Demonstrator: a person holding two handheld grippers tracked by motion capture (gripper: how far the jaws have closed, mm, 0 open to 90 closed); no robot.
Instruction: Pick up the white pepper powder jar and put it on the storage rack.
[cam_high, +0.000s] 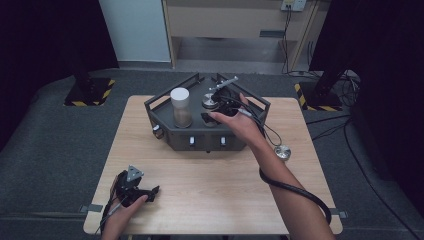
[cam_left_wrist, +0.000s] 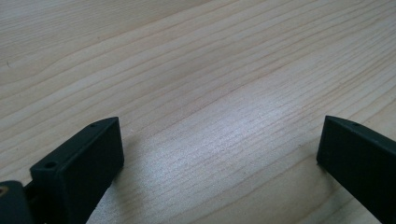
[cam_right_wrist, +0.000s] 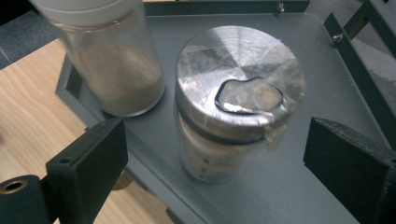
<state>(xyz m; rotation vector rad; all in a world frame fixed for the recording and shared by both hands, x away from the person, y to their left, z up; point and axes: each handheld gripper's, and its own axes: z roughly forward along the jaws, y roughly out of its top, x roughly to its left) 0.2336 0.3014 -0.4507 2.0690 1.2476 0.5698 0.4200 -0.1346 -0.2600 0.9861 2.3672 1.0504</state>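
My right gripper (cam_right_wrist: 215, 154): jaws standing spread, straddling the steel-lidded jar (cam_right_wrist: 236, 112) without touching it.
Jar: standing on the grey tray (cam_right_wrist: 327, 70), clear powder jar (cam_right_wrist: 112, 65) at its 10 o'clock.
My left gripper (cam_left_wrist: 219, 149): jaws gaping wide over the bare counter (cam_left_wrist: 187, 70).

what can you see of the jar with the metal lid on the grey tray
The jar stands upright on the grey tray, just beside the taller white-capped jar of brown powder. Its round brushed-metal lid has clear tape over a shaped opening. The body looks pale, with a small label. The right gripper is open around it, jaws not touching.
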